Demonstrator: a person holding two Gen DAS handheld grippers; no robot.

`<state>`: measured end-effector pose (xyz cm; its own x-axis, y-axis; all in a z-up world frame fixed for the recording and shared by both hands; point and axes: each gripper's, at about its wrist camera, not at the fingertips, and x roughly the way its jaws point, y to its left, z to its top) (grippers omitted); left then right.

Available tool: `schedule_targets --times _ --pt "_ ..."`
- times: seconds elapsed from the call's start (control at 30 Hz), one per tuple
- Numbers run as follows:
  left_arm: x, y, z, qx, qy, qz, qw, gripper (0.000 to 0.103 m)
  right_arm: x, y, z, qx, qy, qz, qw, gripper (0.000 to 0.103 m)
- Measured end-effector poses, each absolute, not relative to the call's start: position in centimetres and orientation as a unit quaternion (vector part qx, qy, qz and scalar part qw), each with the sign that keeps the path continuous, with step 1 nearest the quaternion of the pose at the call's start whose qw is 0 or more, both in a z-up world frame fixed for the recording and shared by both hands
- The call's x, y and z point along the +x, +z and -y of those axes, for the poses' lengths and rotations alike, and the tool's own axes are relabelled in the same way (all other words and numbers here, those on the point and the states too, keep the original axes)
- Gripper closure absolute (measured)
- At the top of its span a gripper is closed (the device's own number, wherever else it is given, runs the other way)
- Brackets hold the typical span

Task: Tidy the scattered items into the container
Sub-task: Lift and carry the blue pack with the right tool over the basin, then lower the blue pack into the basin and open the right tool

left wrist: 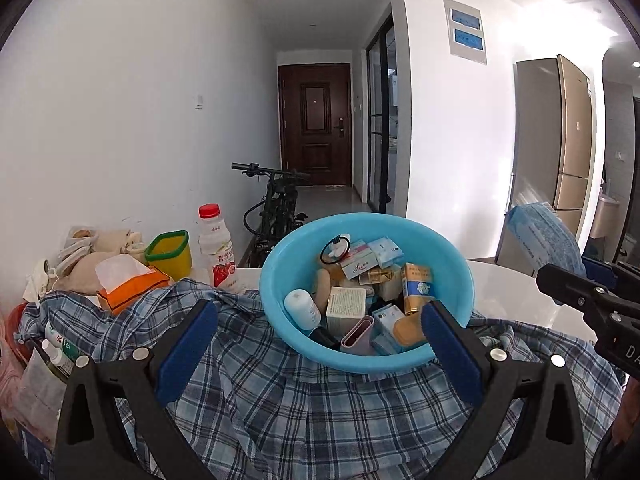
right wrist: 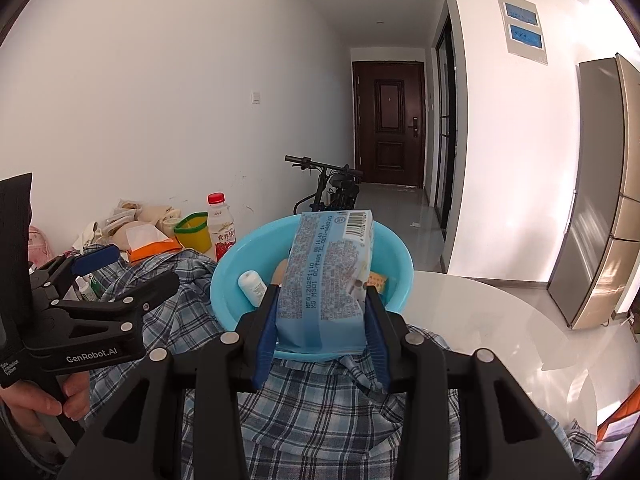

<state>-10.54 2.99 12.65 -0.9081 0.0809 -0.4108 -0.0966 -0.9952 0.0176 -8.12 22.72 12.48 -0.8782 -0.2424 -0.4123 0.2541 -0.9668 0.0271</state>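
Note:
A light blue basin [left wrist: 280,256] rests on a plaid shirt and holds several small boxes, a white bottle and soap. My left gripper [left wrist: 322,340] stands open just in front of the basin, nothing between its blue pads [left wrist: 192,340]. My right gripper [right wrist: 322,320] is shut on a pale blue printed packet [right wrist: 324,276], which stands upright over the near rim of the basin [right wrist: 224,276]. From the left wrist view the right gripper [left wrist: 568,270] and its packet [left wrist: 544,236] appear at the right, beside the basin. A hand holds the left gripper [right wrist: 146,266] at the left.
A blue plaid shirt [left wrist: 280,408] covers the near part of the white round table [right wrist: 480,320]. Behind it at the left stand an orange tissue pack [left wrist: 128,284], a yellow cup with a green rim [left wrist: 168,256], a red-capped bottle [left wrist: 216,248] and cloth bags. A bicycle [right wrist: 332,188] and a fridge [right wrist: 600,200] stand beyond.

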Motion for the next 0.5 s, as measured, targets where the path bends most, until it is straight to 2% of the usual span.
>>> schedule_targets --times 0.27,0.5 --pt "-15.6 11.2 -4.5 -0.252 0.965 -0.048 0.047 0.000 -15.3 12.0 -21.9 0.268 -0.951 -0.016 0.155 0.064" --pt "-23.5 9.9 -5.6 -0.311 0.946 -0.075 0.056 0.000 -24.6 11.6 -21.0 0.318 -0.935 -0.024 0.155 0.064"
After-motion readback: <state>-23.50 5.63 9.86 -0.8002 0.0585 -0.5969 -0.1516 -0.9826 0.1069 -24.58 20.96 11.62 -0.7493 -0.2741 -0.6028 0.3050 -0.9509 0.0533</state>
